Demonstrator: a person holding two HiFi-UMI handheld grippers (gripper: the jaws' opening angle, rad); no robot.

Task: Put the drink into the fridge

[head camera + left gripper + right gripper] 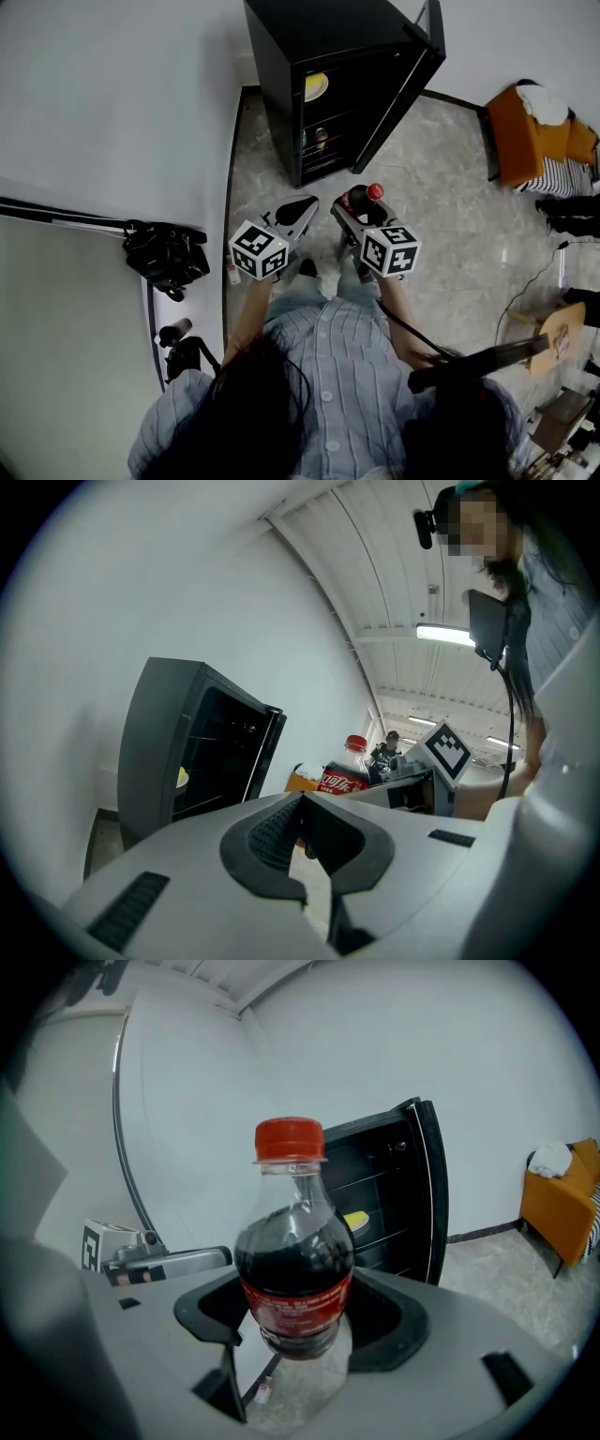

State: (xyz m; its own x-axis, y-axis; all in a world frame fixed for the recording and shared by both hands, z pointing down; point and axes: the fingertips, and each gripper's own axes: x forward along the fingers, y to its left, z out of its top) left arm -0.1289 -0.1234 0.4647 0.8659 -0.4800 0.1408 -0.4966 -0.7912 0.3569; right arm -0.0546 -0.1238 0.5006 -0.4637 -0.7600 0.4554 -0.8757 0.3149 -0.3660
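i hold the drink [293, 1269] upright in my right gripper [359, 208], its jaws squeezed on the bottle's body. my left gripper [298, 212] is closed on nothing. the fridge [323, 56] stands on the far side, door open. i think this is the carrying step. next i must go closer, reach in low and set it on a shelf.

Your right tongs [300, 1327] look matt grey plastic with black ribbed pads [401, 1318]. The cola bottle [293, 1269] is clear, glossy plastic. The fridge [319, 37] is satin black; the floor [441, 178] polished marbled stone.
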